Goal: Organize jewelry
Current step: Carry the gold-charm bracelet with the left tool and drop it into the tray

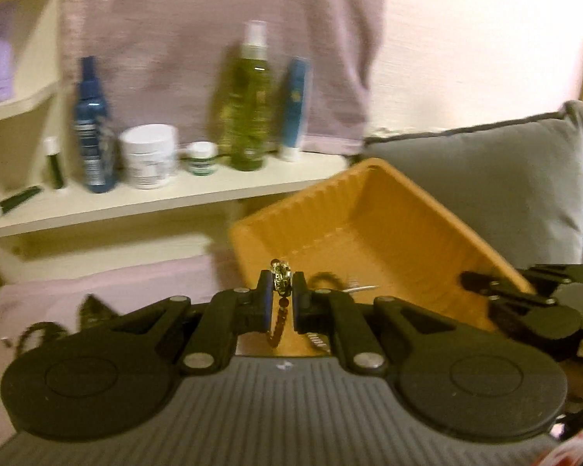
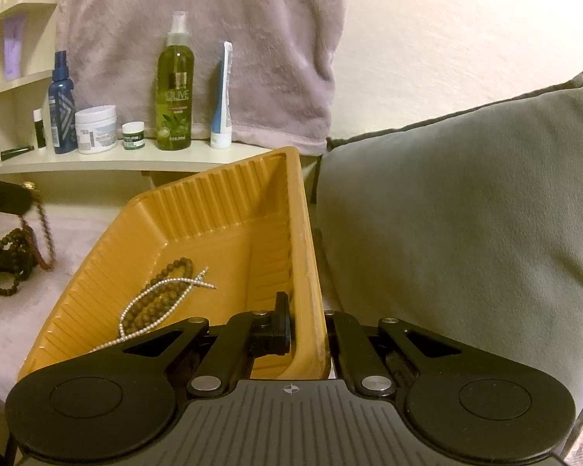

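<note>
Jewelry, a beaded chain (image 1: pixel 280 312), hangs pinched in my left hand-held gripper (image 1: pixel 282 285) above the orange tray (image 2: pixel 229 194), whose wall my right hand-held gripper (image 2: pixel 307 324) clamps, below a shelved green bottle (image 2: pixel 175 89) reading "OLIVE".

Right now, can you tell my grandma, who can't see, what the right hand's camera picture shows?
The right gripper clamps the right wall of a tilted orange tray; in the tray lie a brown bead string and a pearl strand. A grey cushion sits to the right, and bottles line a shelf behind.
</note>
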